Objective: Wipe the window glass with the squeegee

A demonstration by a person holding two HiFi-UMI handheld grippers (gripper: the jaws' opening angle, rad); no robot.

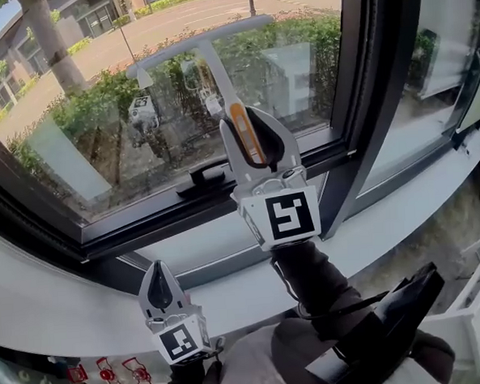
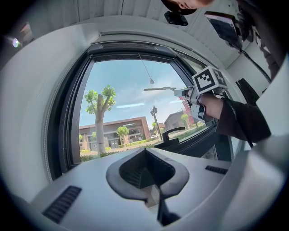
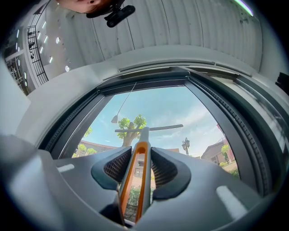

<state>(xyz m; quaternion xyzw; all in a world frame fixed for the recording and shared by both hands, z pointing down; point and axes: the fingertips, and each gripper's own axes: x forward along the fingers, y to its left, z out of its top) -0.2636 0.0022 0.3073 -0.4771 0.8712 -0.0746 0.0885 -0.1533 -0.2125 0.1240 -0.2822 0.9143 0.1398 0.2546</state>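
Orange-handled squeegee (image 1: 219, 83) sits clamped in the right gripper (image 1: 248, 128), blade up at the window glass (image 1: 98, 131); the left gripper (image 1: 158, 273) is closed, empty. Likely the wiping step; next, a steady downward pull.

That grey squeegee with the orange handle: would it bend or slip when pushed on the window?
The grey T-shaped squeegee with the orange-striped handle is probably stiff: its shaft runs straight from the right gripper to the crossbar. It looks slim, so likely light. Clamped only by the handle, it might twist under hard pressing on the window glass.
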